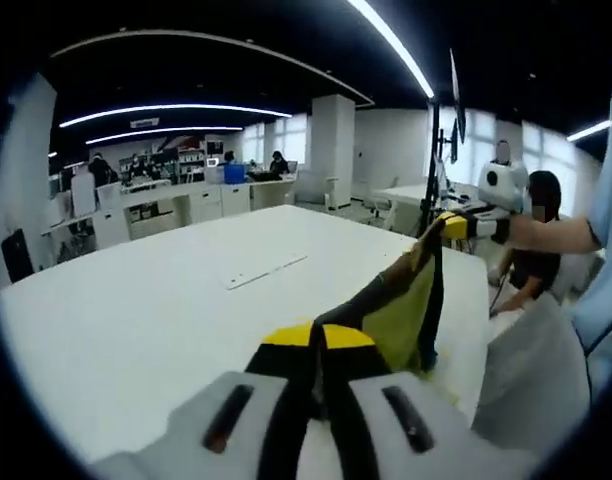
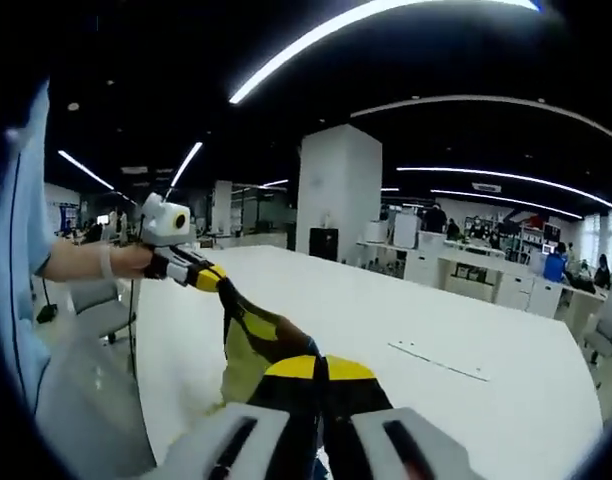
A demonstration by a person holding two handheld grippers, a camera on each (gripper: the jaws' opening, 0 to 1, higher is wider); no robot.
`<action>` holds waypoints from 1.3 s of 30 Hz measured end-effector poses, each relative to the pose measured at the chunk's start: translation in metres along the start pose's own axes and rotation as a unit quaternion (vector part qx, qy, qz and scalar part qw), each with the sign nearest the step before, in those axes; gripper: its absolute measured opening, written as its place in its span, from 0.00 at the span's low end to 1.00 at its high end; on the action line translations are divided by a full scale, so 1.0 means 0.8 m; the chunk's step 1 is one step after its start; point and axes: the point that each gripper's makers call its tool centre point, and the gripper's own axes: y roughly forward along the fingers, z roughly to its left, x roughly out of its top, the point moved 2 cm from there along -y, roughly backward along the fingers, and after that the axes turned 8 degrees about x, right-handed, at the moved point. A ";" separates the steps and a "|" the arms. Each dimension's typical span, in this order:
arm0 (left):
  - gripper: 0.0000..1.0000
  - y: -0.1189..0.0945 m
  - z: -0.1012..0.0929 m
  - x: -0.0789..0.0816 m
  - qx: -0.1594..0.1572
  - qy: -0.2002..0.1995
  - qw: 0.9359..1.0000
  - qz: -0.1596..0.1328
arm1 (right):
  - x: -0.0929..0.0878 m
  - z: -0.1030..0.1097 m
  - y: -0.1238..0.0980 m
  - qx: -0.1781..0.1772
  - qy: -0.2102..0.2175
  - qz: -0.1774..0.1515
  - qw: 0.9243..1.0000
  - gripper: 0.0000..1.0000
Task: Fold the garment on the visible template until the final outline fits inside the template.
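The garment (image 1: 401,310) is black and yellow-green cloth, held up off the white table (image 1: 136,320) and stretched between both grippers. My left gripper (image 1: 317,338) is shut on one end of it, with cloth running between the yellow-tipped jaws. The other end rises to my right gripper (image 1: 448,226), held by a hand at the right. In the right gripper view, my right gripper (image 2: 322,370) is shut on the garment (image 2: 248,345), which runs left to the left gripper (image 2: 208,277). A thin pale strip (image 1: 266,271) lies flat on the table (image 2: 466,330), seen again as the strip (image 2: 438,361).
A pale chair back (image 1: 531,375) stands at the table's right edge, with a seated person (image 1: 534,255) behind it. A dark stand (image 1: 436,150) rises beyond the table. A white pillar (image 2: 338,190) and desks with people fill the background.
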 end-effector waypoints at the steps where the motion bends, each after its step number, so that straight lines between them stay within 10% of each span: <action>1: 0.00 -0.003 0.002 0.008 0.002 0.000 1.000 -0.008 | 0.009 0.001 -0.001 0.001 -0.003 -0.008 1.000 0.00; 11: 0.00 -0.039 0.012 0.100 0.013 0.007 0.995 -0.102 | 0.117 0.009 -0.018 0.003 -0.048 -0.090 0.995 0.00; 16: 0.00 -0.022 0.028 0.100 0.020 0.008 0.996 -0.092 | 0.117 -0.004 -0.005 0.000 -0.061 -0.080 0.995 0.00; 26: 0.00 0.079 0.086 0.014 0.033 -0.027 0.999 0.015 | 0.013 -0.093 0.080 -0.018 -0.002 0.017 1.000 0.00; 39: 0.00 0.211 0.159 -0.099 0.033 -0.078 0.989 0.117 | -0.148 -0.192 0.180 -0.021 0.071 0.147 0.986 0.00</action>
